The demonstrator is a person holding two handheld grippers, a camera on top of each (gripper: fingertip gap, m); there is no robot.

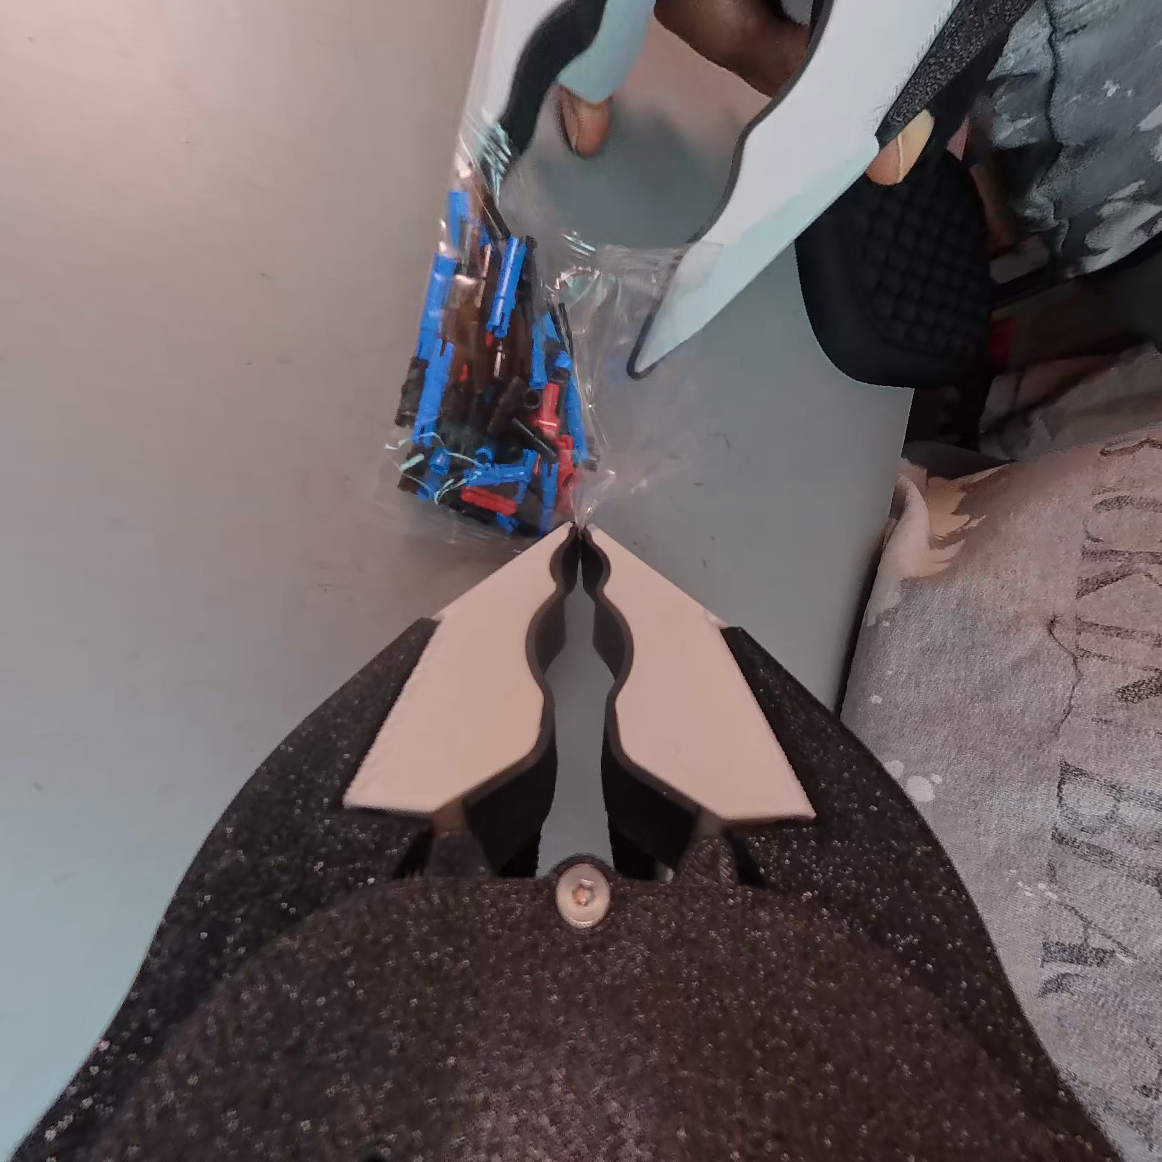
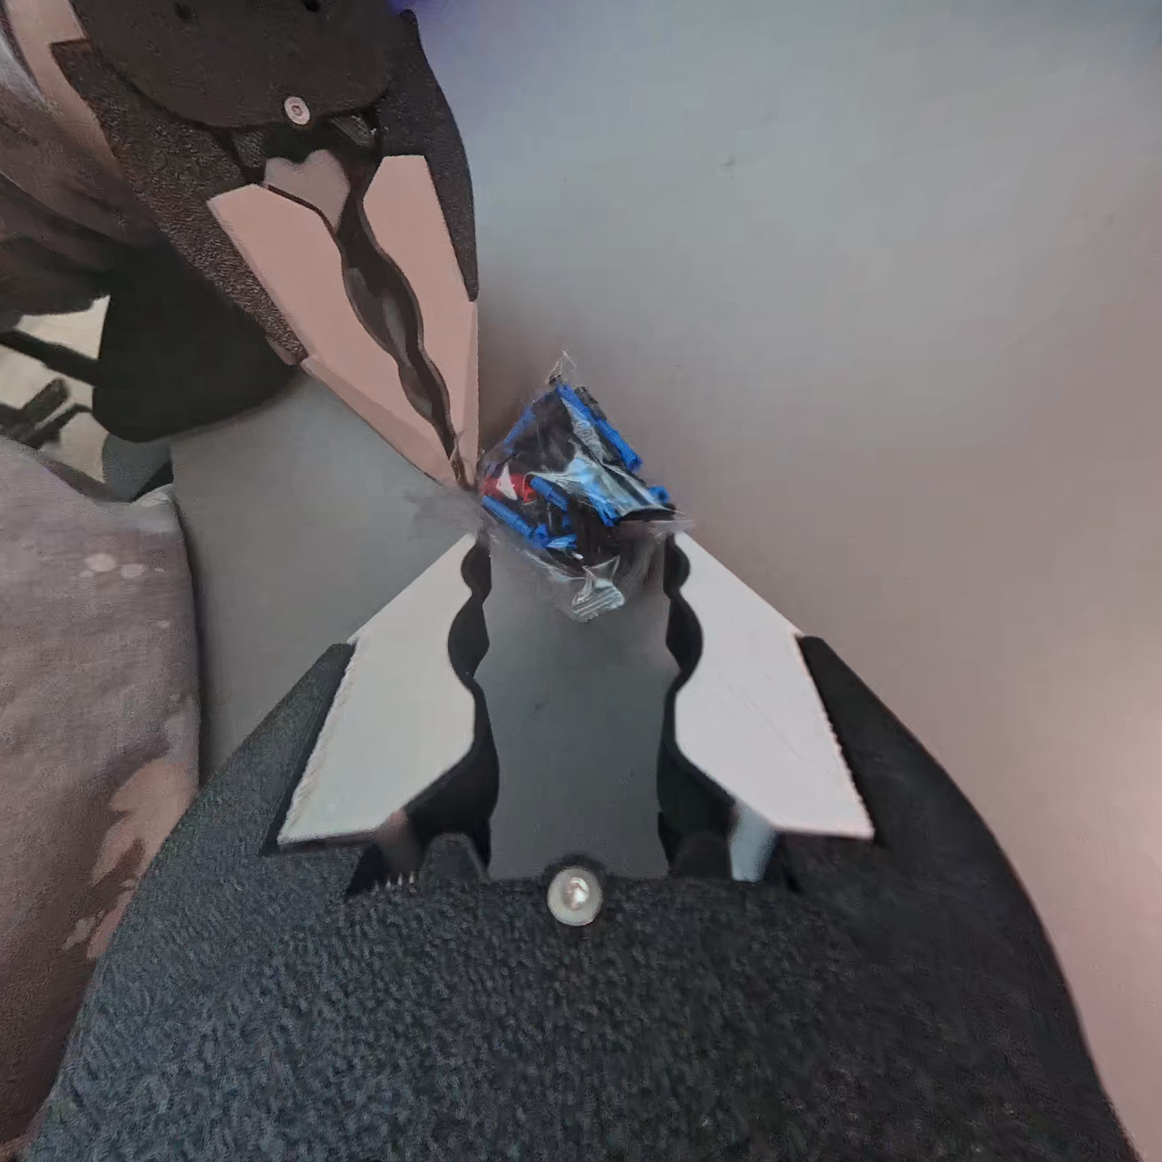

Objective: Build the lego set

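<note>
A clear plastic bag [image 1: 490, 390] holds several blue, black and red lego pins. My left gripper [image 1: 578, 533] is shut on the bag's near corner. My right gripper [image 1: 566, 270] shows at the top of the left wrist view, open around the bag's far end. In the right wrist view the bag [image 2: 566, 478] sits just past my right gripper [image 2: 578, 547], which is open, with the bag's crimped end between the fingertips. The left gripper [image 2: 464, 479] comes in from the upper left there, pinching the bag's side edge.
The grey table [image 1: 157, 377] runs under both grippers and also shows in the right wrist view [image 2: 880, 314]. Grey patterned fabric [image 1: 1006, 691] lies along the table's edge. A black chair [image 1: 912, 283] stands beyond the table edge.
</note>
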